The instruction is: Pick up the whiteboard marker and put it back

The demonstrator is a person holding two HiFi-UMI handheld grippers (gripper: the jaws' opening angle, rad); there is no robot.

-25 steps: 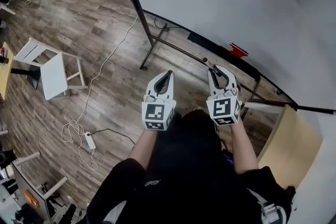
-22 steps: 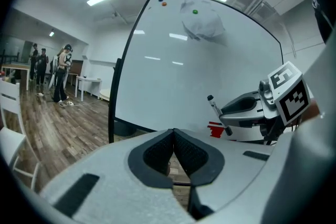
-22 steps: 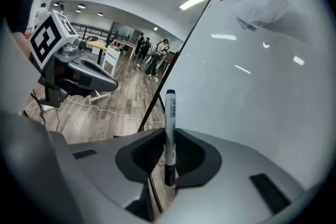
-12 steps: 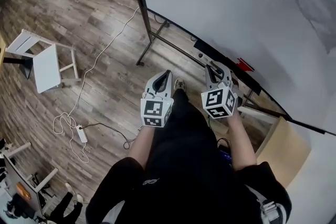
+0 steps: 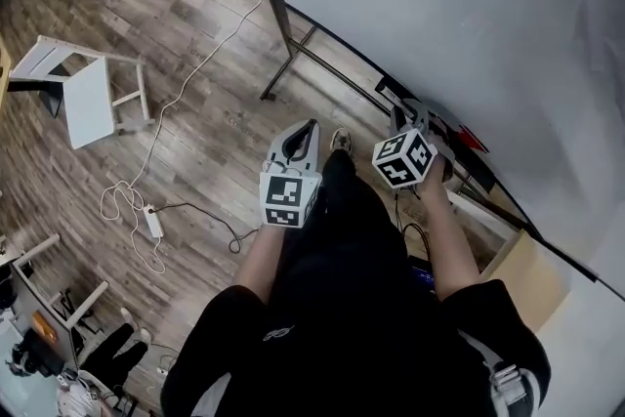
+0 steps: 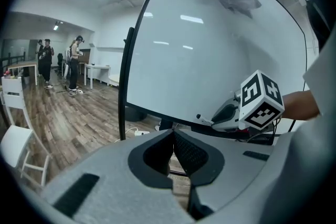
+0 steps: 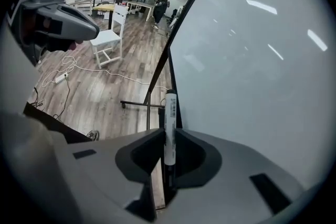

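The marker (image 7: 169, 128) is a slim stick with a white barrel and a small dark printed patch near its far end. Its near part is dark and sinks down between the jaws. In the right gripper view it stands upright, pointing away from the camera, and its far end lies over the black edge of the board (image 7: 252, 60).

The right gripper (image 7: 168, 136) is clamped on it. Both jaws press the barrel from the sides, with only the marker's width between them. In the head view this gripper is held low at the foot of the board, close to its black ledge (image 5: 389, 92). From the left gripper view, the marker's end pokes out of it toward the board's lower edge.

The left gripper (image 6: 173, 136) has its jaws closed together with nothing between them. It is held just beside the right one, a little further from the board, above the person's dark trousers and a shoe (image 5: 339, 140).

The board is a large white sheet in a black frame on a metal stand. It stands on a wood-plank floor (image 5: 195, 34). A white cable (image 5: 200, 78) runs across the planks to a power strip (image 5: 153, 222), and a white chair (image 5: 88, 103) stands well apart to the left. Some people (image 6: 73, 60) stand far off in the room.
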